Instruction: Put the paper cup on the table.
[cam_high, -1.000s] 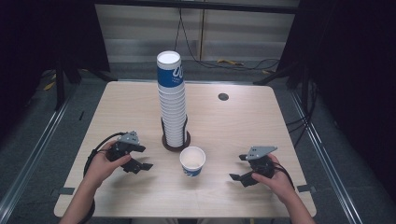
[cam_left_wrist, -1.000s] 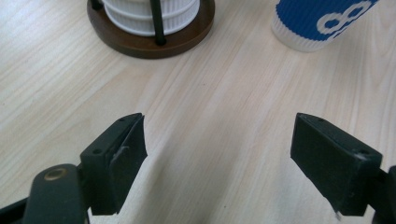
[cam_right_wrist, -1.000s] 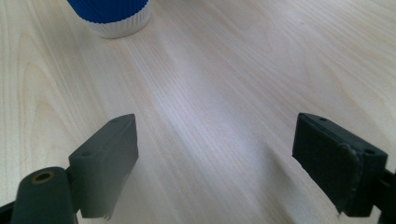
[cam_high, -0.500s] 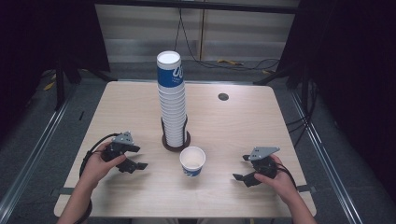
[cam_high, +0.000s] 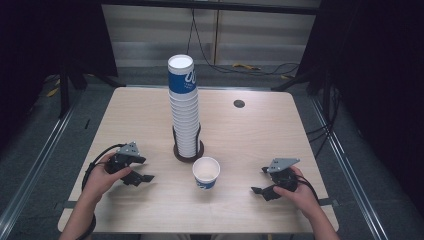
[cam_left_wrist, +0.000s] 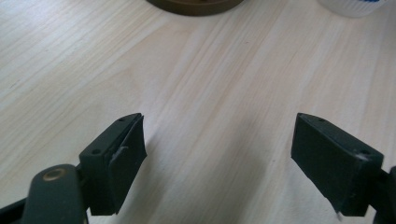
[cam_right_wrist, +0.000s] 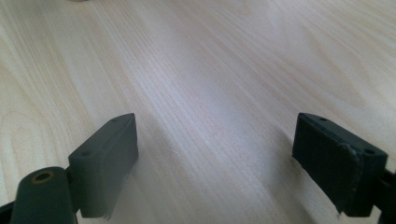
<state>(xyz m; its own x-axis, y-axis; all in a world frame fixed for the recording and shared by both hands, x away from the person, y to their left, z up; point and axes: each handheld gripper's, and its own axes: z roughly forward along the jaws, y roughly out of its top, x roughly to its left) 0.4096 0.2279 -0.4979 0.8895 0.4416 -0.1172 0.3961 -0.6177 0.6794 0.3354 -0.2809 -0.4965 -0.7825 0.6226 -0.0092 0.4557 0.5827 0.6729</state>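
A tall stack of white paper cups (cam_high: 184, 115), the top one blue-banded, stands in a dark round holder (cam_high: 188, 151) at the table's middle. A single white and blue cup (cam_high: 206, 173) stands upright just in front of it. My left gripper (cam_high: 141, 169) rests low over the table at the front left, open, with bare wood between its jaws (cam_left_wrist: 219, 154). The holder's base (cam_left_wrist: 196, 5) and the single cup's bottom (cam_left_wrist: 355, 5) sit at the top edge of the left gripper view. My right gripper (cam_high: 260, 181) is at the front right, open over bare wood (cam_right_wrist: 215, 154).
The light wooden table (cam_high: 250, 130) has a small dark round grommet (cam_high: 239, 103) at the back right. Cables lie on the floor behind the table. Metal rails run along both sides, and dark curtains stand beyond them.
Both hands have drawn back a little toward the table's front edge and lower. The cups have not moved.
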